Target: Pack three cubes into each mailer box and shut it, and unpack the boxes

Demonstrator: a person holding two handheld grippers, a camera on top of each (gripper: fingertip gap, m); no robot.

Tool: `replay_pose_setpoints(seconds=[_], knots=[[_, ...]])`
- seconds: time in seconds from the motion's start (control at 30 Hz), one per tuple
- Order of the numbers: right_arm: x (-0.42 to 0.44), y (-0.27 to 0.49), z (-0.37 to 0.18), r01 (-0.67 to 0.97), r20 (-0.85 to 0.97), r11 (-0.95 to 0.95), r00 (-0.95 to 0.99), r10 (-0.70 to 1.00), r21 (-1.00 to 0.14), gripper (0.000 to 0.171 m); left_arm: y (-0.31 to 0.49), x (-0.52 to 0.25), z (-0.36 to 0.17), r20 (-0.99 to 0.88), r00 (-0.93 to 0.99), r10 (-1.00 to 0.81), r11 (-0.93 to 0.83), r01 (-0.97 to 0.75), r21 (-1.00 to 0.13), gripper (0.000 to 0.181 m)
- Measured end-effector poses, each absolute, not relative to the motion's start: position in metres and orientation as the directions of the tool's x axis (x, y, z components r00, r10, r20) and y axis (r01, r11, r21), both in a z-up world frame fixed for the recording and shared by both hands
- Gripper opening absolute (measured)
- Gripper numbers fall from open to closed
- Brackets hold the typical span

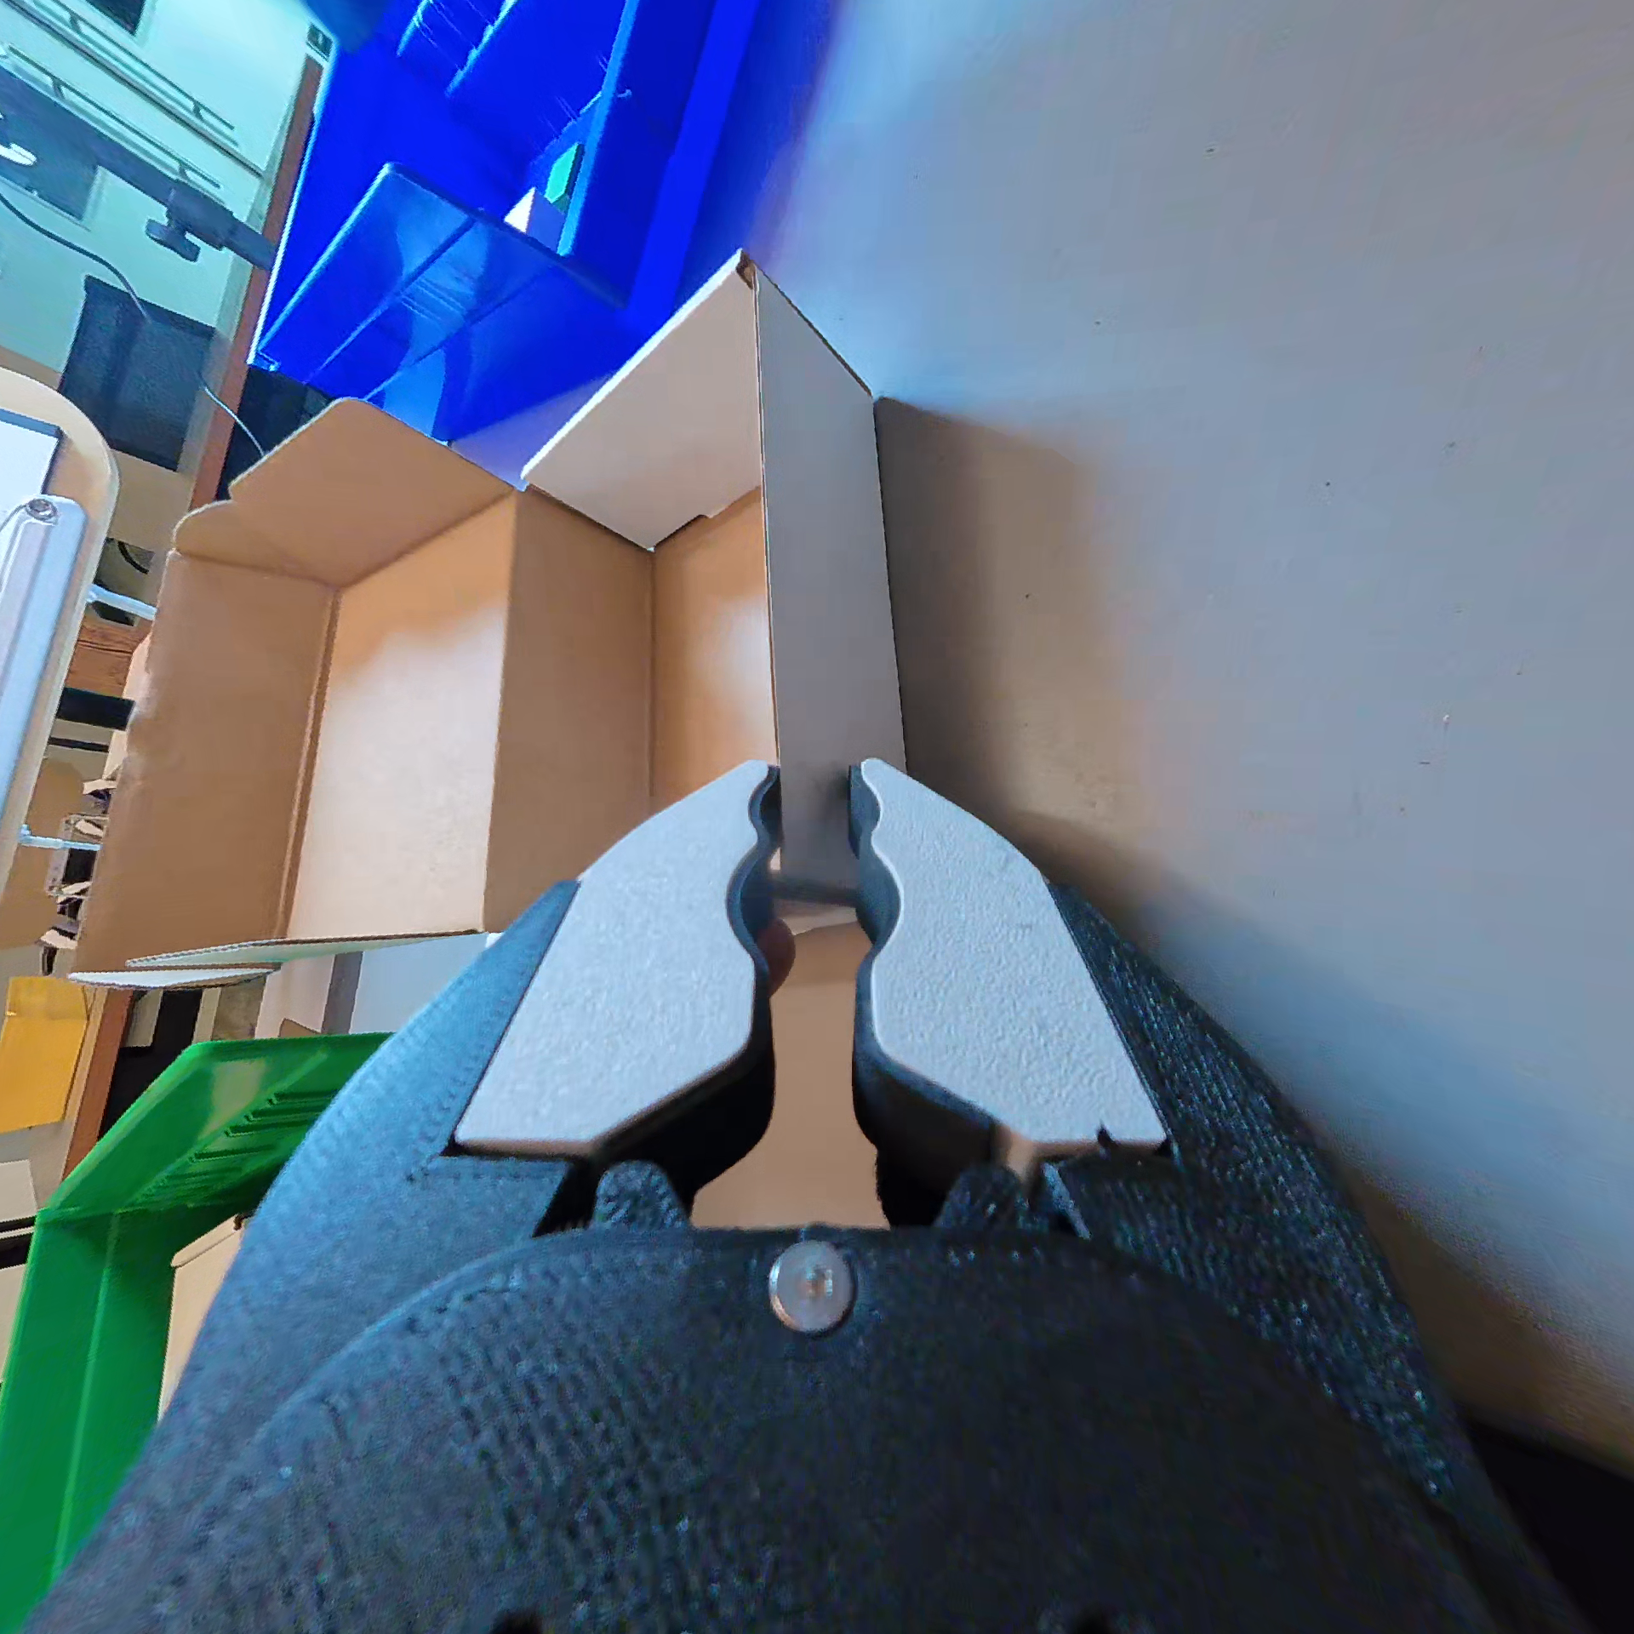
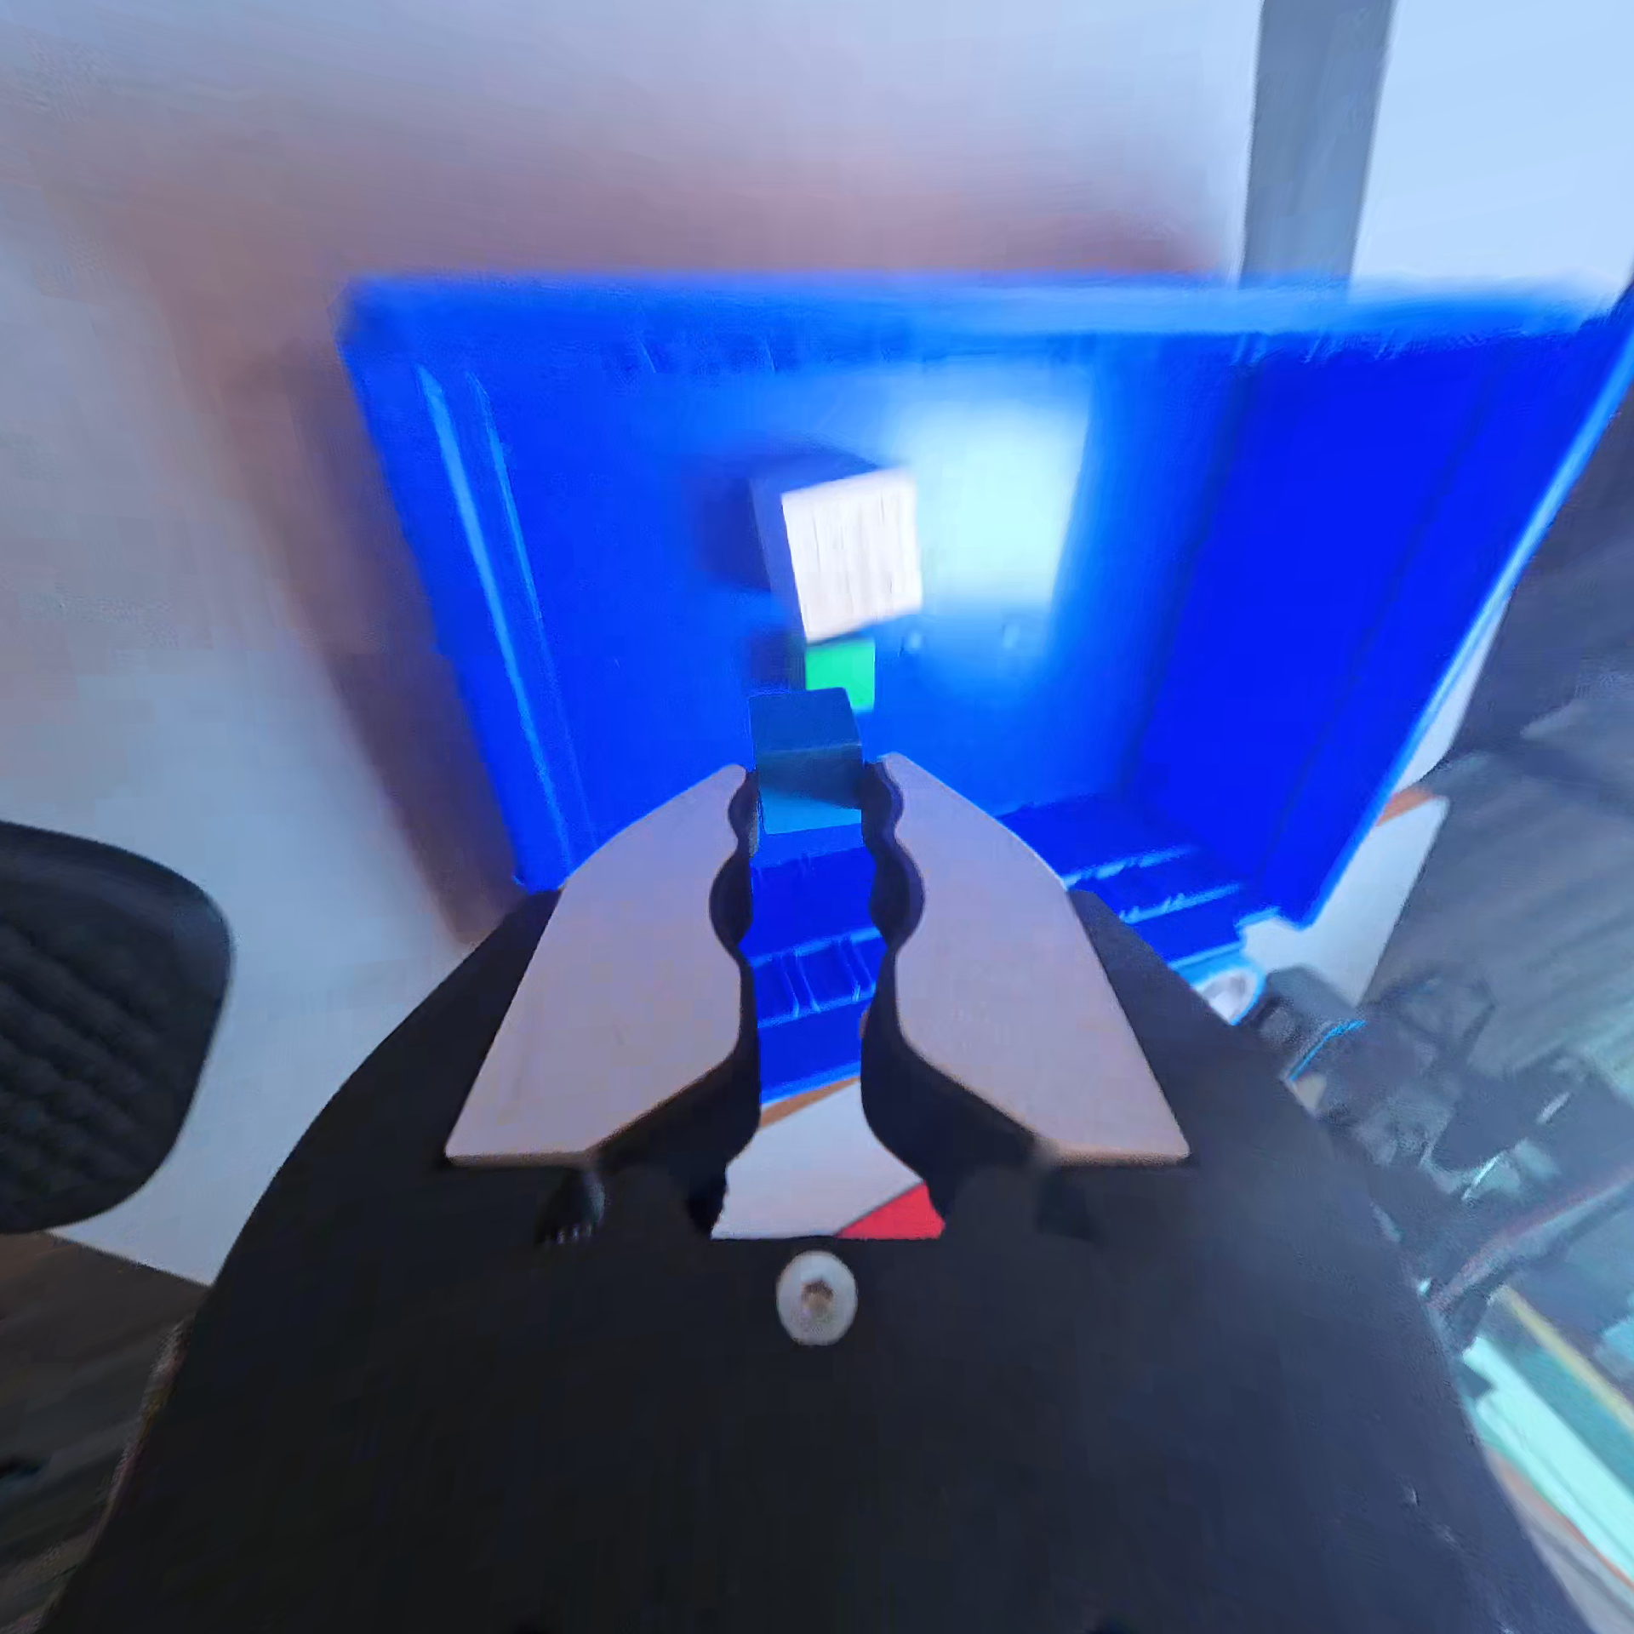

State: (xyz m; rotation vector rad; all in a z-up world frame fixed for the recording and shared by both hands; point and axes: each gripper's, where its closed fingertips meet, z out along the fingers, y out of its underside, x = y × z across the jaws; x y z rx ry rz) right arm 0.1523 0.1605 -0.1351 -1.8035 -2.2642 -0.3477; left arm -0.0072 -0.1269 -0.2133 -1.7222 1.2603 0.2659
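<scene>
In the left wrist view my left gripper (image 1: 815, 787) is shut on the thin white side wall (image 1: 827, 575) of an open mailer box (image 1: 424, 707). The box's brown inside shows no cubes. In the right wrist view my right gripper (image 2: 809, 782) is shut on a blue cube (image 2: 806, 765) and holds it above the blue bin (image 2: 1194, 566). A green cube (image 2: 840, 675) and a pale cube (image 2: 853, 553) lie in the bin beyond it. This view is blurred.
The blue bin (image 1: 424, 292) stands just behind the mailer box. A green bin (image 1: 133, 1176) is at the lower left. The white tabletop (image 1: 1238, 442) spreads to the right. A black chair (image 2: 88, 1017) is at the left of the right wrist view. The gap from one gripper's tips to the other's is roughly 35 cm.
</scene>
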Motion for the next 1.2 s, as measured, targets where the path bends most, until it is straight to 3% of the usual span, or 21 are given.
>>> replay_pose_setpoints(seconds=[0.17, 0.9, 1.03, 1.13, 1.2], knots=[[0.203, 0.19, -0.175, 0.985, 0.284, 0.114, -0.148, 0.947, 0.133, 0.022, -0.126, -0.007, -0.213, -0.637, 0.455, -0.623, -0.02, -0.823, -0.568, 0.014], [0.201, 0.214, -0.229, 0.971, 0.247, 0.161, -0.201, 0.948, 0.175, 0.023, -0.125, -0.009, -0.213, -0.626, 0.472, -0.621, -0.027, -0.811, -0.585, 0.013], [0.2, 0.216, -0.227, 0.971, 0.275, 0.152, -0.199, 0.941, 0.184, 0.04, -0.125, -0.009, -0.213, -0.628, 0.47, -0.62, -0.027, -0.813, -0.582, 0.013], [0.165, 0.203, -0.193, 0.986, 0.301, 0.166, -0.155, 0.941, -0.012, 0.043, -0.125, -0.009, -0.213, -0.626, 0.471, -0.622, -0.026, -0.811, -0.584, 0.013], [0.125, 0.172, -0.16, 0.953, 0.238, 0.177, -0.117, 0.964, -0.247, 0.045, -0.125, -0.009, -0.213, -0.625, 0.471, -0.623, -0.026, -0.811, -0.585, 0.013]])
